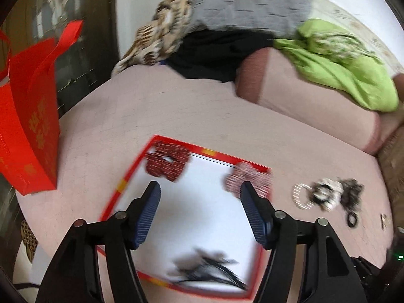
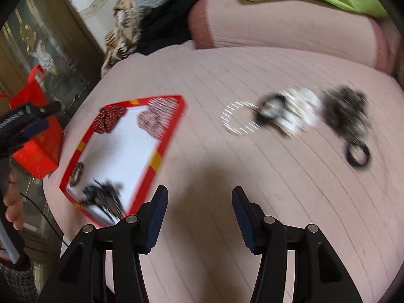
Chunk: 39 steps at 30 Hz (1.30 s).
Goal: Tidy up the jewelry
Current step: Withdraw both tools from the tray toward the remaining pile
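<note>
left claw (image 1: 199, 212) released, empty, over red tray (image 1: 131, 174) | right claw (image 2: 199, 217) released, empty | jewelry pile (image 2: 303, 116) on bed: light, limp, tangle-prone, probably bracelets; pinch one loop's rim

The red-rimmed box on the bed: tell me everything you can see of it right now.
The red-rimmed box is shallow, open-topped and looks like cardboard, with yellow marks along its rim and a white floor. It lies flat on the pink bedspread. Inside are a dark red patterned item, a paler red one and a blurred black piece. The open left gripper hovers over it, not touching.
</note>
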{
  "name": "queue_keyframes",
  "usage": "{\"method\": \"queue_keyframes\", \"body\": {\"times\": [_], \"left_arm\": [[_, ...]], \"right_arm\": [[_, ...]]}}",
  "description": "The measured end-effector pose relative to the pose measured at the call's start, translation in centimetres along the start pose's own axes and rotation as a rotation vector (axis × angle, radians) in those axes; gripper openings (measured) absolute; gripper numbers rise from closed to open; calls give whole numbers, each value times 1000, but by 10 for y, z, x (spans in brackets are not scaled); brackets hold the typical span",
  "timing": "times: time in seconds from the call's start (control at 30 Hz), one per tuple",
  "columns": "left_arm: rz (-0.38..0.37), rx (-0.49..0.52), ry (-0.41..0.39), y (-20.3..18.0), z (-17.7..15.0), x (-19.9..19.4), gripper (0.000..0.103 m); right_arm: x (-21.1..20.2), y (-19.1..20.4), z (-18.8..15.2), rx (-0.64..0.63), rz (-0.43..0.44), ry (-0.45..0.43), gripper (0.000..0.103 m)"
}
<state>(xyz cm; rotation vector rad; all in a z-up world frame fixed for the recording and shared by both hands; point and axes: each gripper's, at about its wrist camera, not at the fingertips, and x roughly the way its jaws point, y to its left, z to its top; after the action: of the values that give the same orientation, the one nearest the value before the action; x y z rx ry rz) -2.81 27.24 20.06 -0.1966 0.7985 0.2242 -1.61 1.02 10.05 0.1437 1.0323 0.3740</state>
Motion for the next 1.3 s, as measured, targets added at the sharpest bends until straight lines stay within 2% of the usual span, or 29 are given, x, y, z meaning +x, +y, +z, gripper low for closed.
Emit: {"method": "queue_keyframes", "body": {"times": [0.13, 0.3, 0.6, 0.73, 1.1, 1.3], "left_arm": [[-46, 65, -3, -44, -26, -20, 66], [-90, 110, 44, -88, -59, -24, 66], [-106, 182, 125, -143, -126, -36, 66], [-129, 200, 139, -158, -139, -43, 66], [-178, 239, 84, -182, -146, -79, 66], [-148, 281, 54, -191, -147, -85, 66]], "right_arm": [[-27, -38, -28, 85, -38, -11, 57], [-57, -79, -49, 182, -85, -56, 57], [-94, -114, -68, 239, -147, -146, 64], [-100, -121, -76, 247, -163, -153, 64], [-116, -125, -82, 239, -205, -196, 65], [-120, -120, -79, 218, -228, -216, 68]]}}
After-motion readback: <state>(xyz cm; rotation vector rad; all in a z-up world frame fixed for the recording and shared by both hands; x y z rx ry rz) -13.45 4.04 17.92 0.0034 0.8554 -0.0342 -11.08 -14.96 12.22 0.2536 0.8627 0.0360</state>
